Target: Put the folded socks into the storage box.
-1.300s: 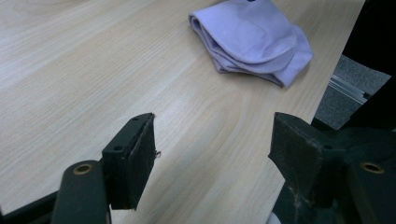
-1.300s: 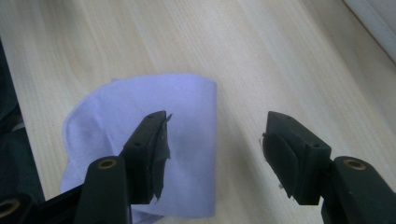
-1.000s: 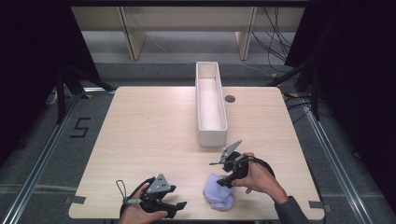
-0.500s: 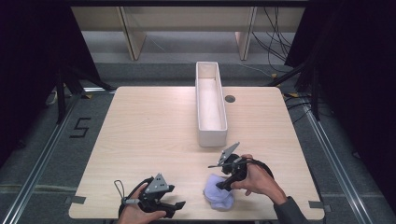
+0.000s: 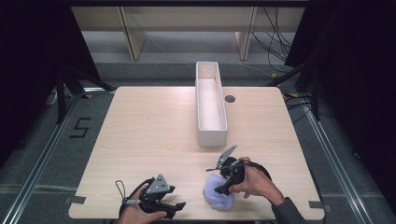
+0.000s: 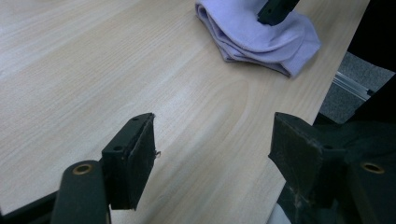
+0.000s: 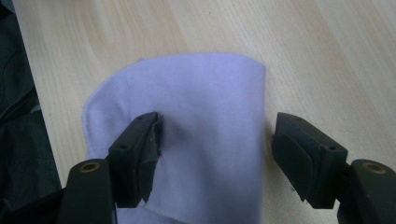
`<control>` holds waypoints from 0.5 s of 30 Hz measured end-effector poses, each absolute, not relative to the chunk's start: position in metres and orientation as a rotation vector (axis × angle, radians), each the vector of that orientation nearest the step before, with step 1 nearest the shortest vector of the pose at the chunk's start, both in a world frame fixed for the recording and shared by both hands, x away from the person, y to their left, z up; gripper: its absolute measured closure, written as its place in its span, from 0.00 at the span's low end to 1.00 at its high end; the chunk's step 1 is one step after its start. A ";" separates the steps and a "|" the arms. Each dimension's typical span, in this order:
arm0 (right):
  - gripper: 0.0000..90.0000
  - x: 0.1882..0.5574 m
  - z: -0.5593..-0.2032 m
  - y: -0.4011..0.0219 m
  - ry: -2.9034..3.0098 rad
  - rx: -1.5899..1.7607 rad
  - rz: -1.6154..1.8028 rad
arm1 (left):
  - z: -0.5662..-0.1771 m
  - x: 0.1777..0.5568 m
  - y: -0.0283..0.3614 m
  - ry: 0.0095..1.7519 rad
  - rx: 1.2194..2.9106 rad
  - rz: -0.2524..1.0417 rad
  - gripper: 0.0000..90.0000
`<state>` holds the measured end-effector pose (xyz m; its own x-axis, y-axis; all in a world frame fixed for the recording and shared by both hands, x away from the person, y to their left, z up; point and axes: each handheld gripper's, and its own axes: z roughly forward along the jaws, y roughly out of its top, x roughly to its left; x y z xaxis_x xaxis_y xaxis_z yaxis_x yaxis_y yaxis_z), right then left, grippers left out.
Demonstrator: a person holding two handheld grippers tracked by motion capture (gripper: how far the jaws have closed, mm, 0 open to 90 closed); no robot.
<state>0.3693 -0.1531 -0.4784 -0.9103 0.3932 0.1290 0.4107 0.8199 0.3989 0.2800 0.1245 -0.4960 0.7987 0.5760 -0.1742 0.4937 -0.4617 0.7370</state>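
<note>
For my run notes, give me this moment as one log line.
right gripper: open, just opening, over folded lilac cloth, left finger on it | left gripper: open, nothing between fingers | white bin: untouched

Right gripper [image 7: 217, 135] fingers [image 7: 140, 149] wider over sock [image 7: 205, 116]

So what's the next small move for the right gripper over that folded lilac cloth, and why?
Probably lift the right gripper straight up off the folded lilac cloth. Its jaws have just been opening and now stand wide, one on the fabric and one beside it, pinching nothing, so the cloth looks released on the table.
</note>
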 end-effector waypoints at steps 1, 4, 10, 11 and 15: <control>0.36 0.370 -0.479 -0.153 -2.960 -0.648 -0.645 | -0.496 0.280 0.124 0.788 2.140 0.122 0.34; 0.36 0.371 -0.483 -0.152 -2.995 -0.619 -0.616 | -0.496 0.280 0.124 0.783 2.142 0.123 0.35; 0.36 0.367 -0.484 -0.149 -2.981 -0.659 -0.594 | -0.495 0.280 0.125 0.768 2.162 0.128 0.35; 0.36 0.367 -0.484 -0.149 -2.989 -0.655 -0.593 | -0.496 0.280 0.124 0.781 2.143 0.125 0.35; 0.44 0.363 -0.483 -0.146 -3.008 -0.628 -0.586 | -0.496 0.279 0.124 0.779 2.146 0.127 0.35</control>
